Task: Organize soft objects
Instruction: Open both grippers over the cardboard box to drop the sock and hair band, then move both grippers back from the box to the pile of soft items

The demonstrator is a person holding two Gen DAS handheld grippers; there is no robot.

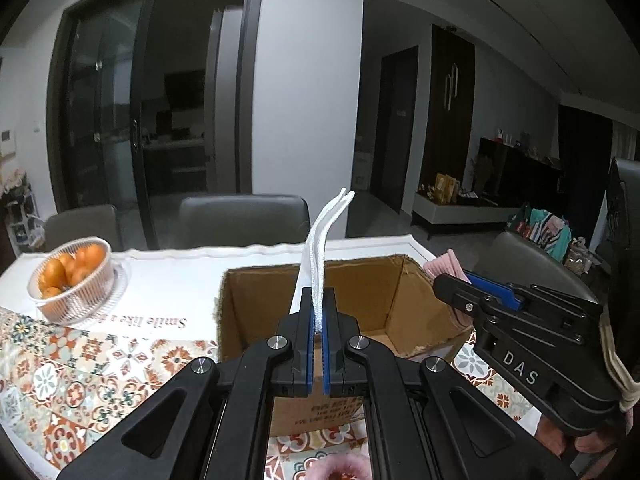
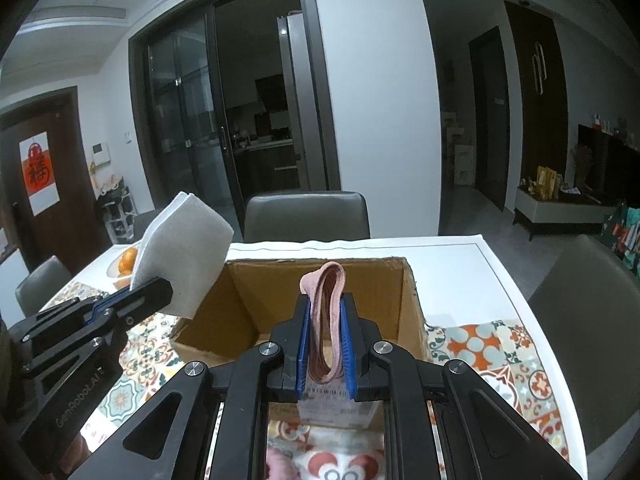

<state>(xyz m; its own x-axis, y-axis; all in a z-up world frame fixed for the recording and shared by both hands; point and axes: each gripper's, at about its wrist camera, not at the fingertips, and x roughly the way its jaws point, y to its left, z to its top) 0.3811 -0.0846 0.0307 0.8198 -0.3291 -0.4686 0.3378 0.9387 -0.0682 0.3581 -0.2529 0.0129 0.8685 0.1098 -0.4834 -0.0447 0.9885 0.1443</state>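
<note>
The left claw (image 1: 319, 312) is clamped on a folded white cloth (image 1: 320, 256), whose edge stands up between the blue pads and curves toward the far side. From the right wrist view the same cloth (image 2: 182, 254) shows as a broad folded square, held above the near left corner of an open cardboard box (image 2: 280, 292). The right claw (image 2: 326, 344) is clamped on a looped pink ribbed fabric piece (image 2: 326, 308), which arches up out of the pads; the left wrist view catches it (image 1: 446, 266) at the box's right wall.

The box (image 1: 360, 292) sits on the worktop (image 1: 168, 276) just beyond both claws, flaps open, its brown inside bare as far as can be seen. The near part of the worktop carries a patterned tile-print cover (image 1: 80, 372). A clear bowl of oranges (image 1: 72, 280) stands at the far left, well apart from the box. Grey chairs (image 1: 244, 220) line the far edge, and another (image 2: 580, 280) stands to the right. Something pink and fuzzy (image 1: 344, 468) lies at the near edge beneath the left claw, mostly hidden. A dark glass sliding door (image 2: 236, 120) fills the far wall.
</note>
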